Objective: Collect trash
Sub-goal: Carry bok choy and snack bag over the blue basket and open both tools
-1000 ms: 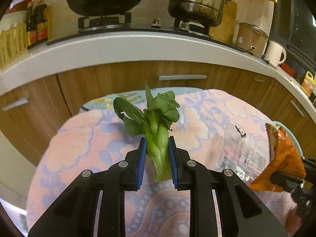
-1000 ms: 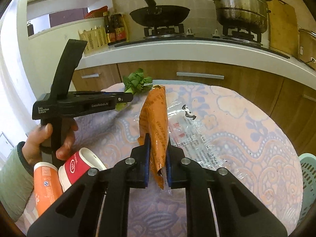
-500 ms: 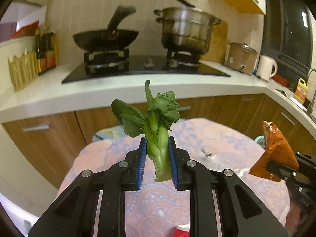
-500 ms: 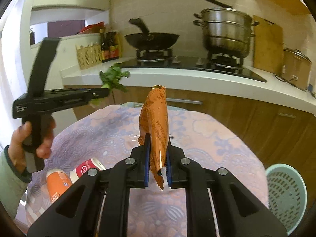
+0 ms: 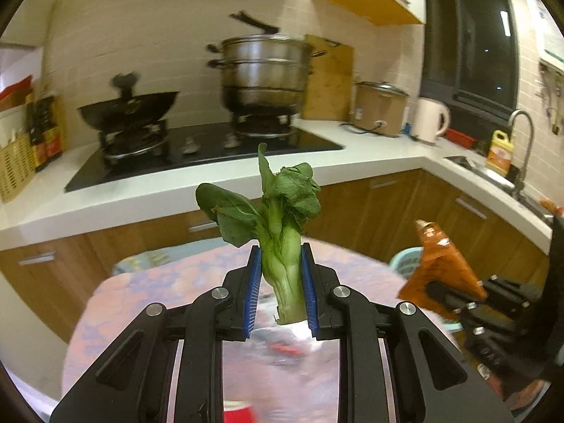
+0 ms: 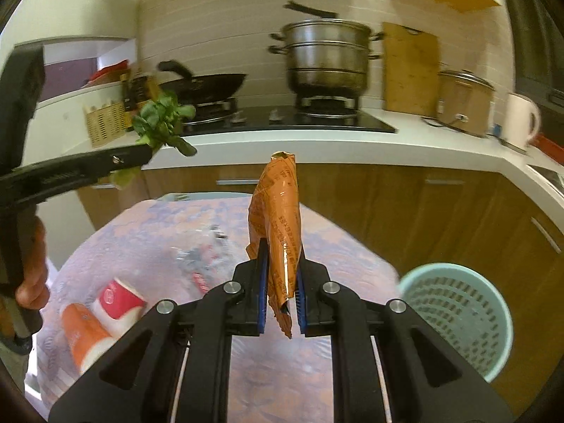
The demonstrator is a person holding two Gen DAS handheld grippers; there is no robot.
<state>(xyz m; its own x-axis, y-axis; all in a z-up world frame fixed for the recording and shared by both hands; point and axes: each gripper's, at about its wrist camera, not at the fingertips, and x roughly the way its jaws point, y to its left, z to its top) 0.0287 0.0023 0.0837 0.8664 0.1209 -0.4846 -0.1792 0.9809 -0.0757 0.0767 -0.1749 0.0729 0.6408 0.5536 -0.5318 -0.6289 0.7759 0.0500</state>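
Observation:
My left gripper [image 5: 281,287] is shut on a green leafy vegetable [image 5: 278,222] and holds it upright, high above the table. My right gripper [image 6: 280,282] is shut on an orange snack wrapper [image 6: 278,218], also lifted above the table. The wrapper shows at the right of the left wrist view [image 5: 437,264]. The vegetable shows at the left of the right wrist view [image 6: 162,123]. A pale green perforated trash basket [image 6: 454,313] stands on the floor right of the table, below and right of the right gripper.
On the round table with a floral cloth [image 6: 310,370] lie a clear plastic bag [image 6: 201,250], a red-and-white cup [image 6: 118,299] and an orange cup [image 6: 84,335]. Behind is a kitchen counter [image 5: 176,190] with a wok [image 5: 127,105] and steamer pot [image 5: 264,70].
Both grippers have risen well above the table with their loads and turned toward the right. The trash basket has come into the right wrist view.

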